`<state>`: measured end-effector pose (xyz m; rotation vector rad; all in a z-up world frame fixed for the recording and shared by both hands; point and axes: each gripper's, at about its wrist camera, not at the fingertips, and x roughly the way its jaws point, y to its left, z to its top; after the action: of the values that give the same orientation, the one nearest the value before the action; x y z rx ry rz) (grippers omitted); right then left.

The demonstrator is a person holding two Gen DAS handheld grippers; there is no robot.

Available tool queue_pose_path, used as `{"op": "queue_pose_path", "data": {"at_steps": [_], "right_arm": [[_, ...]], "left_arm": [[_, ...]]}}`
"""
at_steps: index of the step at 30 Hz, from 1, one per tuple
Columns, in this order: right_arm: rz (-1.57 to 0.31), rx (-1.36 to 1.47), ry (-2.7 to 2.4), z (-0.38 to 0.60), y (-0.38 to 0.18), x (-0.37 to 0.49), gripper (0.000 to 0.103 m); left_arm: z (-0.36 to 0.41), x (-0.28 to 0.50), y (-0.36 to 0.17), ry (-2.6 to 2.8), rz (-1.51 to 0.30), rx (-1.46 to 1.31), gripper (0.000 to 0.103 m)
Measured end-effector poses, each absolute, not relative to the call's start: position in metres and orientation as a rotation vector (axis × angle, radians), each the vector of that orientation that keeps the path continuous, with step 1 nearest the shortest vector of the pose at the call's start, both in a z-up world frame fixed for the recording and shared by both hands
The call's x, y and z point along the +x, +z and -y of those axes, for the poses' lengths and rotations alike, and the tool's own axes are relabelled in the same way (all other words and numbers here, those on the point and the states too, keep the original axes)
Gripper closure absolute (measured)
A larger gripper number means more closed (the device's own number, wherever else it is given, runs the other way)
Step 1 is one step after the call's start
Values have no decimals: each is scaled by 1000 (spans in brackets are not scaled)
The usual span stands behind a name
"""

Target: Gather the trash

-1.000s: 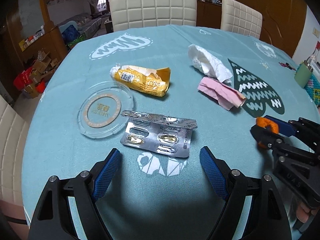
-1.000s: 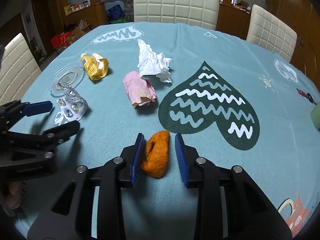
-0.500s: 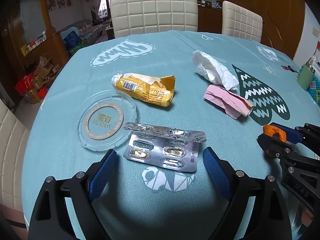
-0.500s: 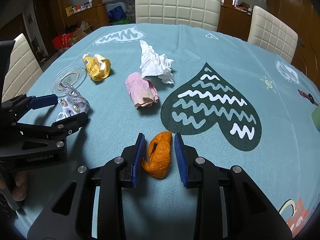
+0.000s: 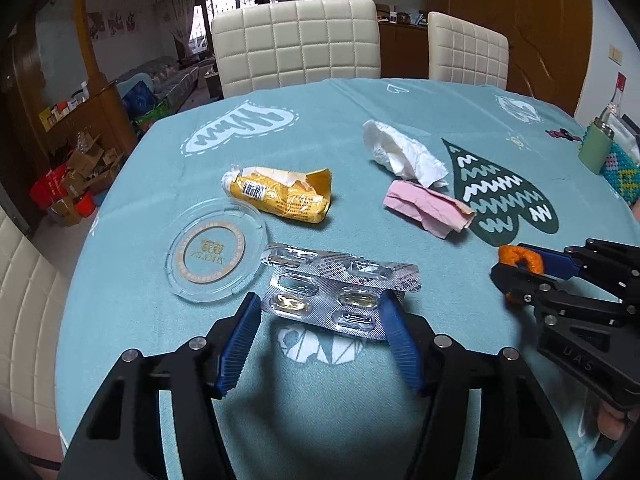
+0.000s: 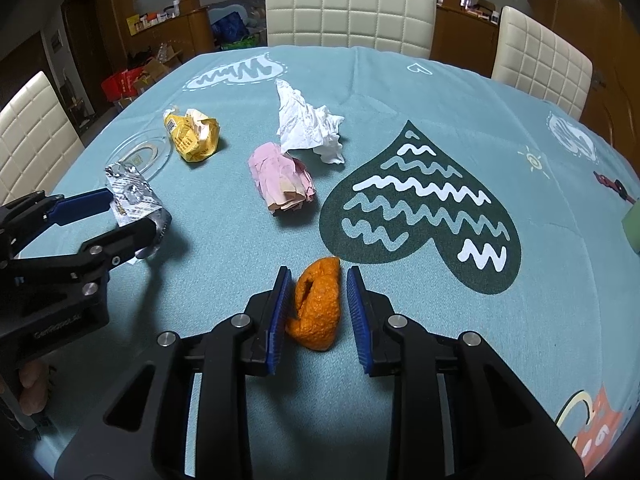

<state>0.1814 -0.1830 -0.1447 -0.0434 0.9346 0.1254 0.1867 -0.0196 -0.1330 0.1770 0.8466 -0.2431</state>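
No trash had yet left the teal-clothed table [image 5: 320, 420]. The left tongs [image 5: 320, 312] had just been closing around the crumpled silver blister pack [image 5: 340, 292], pads at its edges. The right tongs [image 6: 316, 304] stood slightly apart around the curled orange peel [image 6: 318, 304]. Yellow wrapper [image 5: 280, 196], white tissue [image 5: 400, 156] and pink paper [image 5: 424, 208] remained.

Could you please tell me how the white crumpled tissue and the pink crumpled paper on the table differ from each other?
The white tissue stands up in a peaked, loosely crumpled heap, while the pink paper lies lower as a flatter, folded wad. The white tissue is plain white throughout; the pink paper shows tan layers at its open end. The white tissue lies farther from the tongs, the pink paper nearer. Both are crumpled paper lying close together on the teal tablecloth, and no tongs hold either.
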Motion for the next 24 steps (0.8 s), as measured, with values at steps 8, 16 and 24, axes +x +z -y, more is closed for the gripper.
{"op": "queue_pose_path", "data": {"at_steps": [8,16,24], "right_arm": [[-909,-52,128,177,-133,170,74],[-866,-80,141,163,-113,151,79],[-836,-62,236,145,-96,129,97]], "left_arm": [[15,167,-113,-245,-795,180,43],[-1,143,-97,-224,-748,175,43],[-20,119,-90,-185,-722,170,43]]}}
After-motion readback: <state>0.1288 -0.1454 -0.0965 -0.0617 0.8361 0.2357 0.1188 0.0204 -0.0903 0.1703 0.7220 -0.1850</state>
